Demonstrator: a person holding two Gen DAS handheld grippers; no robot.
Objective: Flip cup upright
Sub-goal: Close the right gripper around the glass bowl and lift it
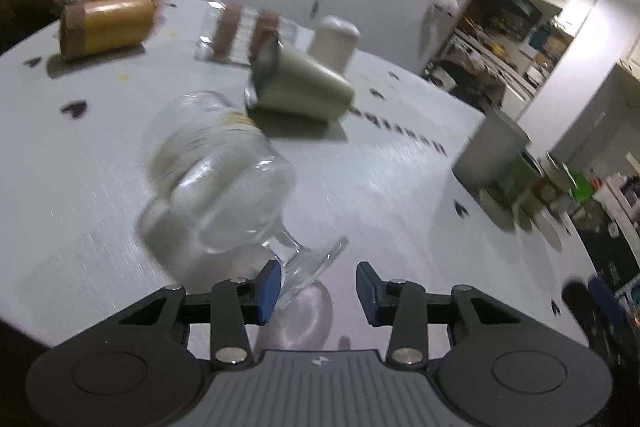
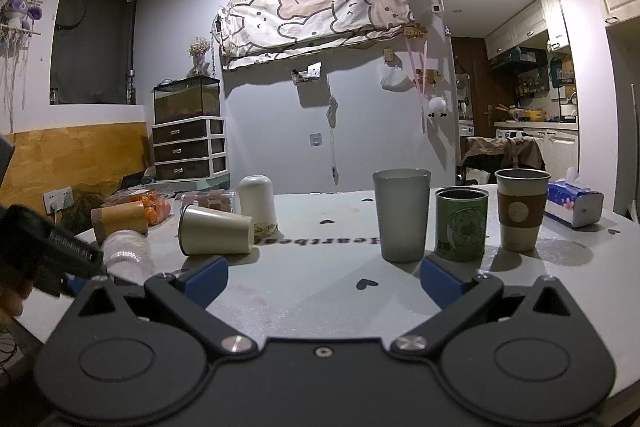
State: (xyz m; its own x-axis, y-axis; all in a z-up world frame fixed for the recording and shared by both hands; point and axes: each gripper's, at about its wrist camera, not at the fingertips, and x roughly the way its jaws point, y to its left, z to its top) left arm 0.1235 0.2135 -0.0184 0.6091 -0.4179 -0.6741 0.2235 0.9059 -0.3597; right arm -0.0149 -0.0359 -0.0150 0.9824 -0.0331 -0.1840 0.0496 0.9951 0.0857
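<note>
The clear stemmed glass (image 1: 218,175) lies tilted across the centre-left of the left wrist view, its bowl toward the upper left and its round foot (image 1: 316,269) down near the bottom centre. That foot sits between the two blue pads of the left gripper (image 1: 318,293), close against the left pad (image 1: 267,291) and apart from the right one. The jaws stand moderately open; motion blur makes it hard to say whether the left pad actually touches the glass, and nothing is clamped.

Just beyond the glass, in the middle of that frame, a beige cup (image 1: 304,83) lies on its side on the white table (image 1: 400,195), mouth toward the left. Behind it stands an upside-down white cup (image 1: 334,41). A brown-sleeved cup (image 1: 106,27) lies on its side in the upper left.

In the right wrist view the right gripper (image 2: 323,277) is low over the table with its blue pads spread wide and nothing between them. Past its right pad, at centre right, stand a grey tumbler (image 2: 401,215), a green tin (image 2: 462,223) and a sleeved paper cup (image 2: 521,209), all upright. A tissue box (image 2: 574,203) sits at the far right. The glass shows as a pale blur (image 2: 126,251) at the left edge.
</note>
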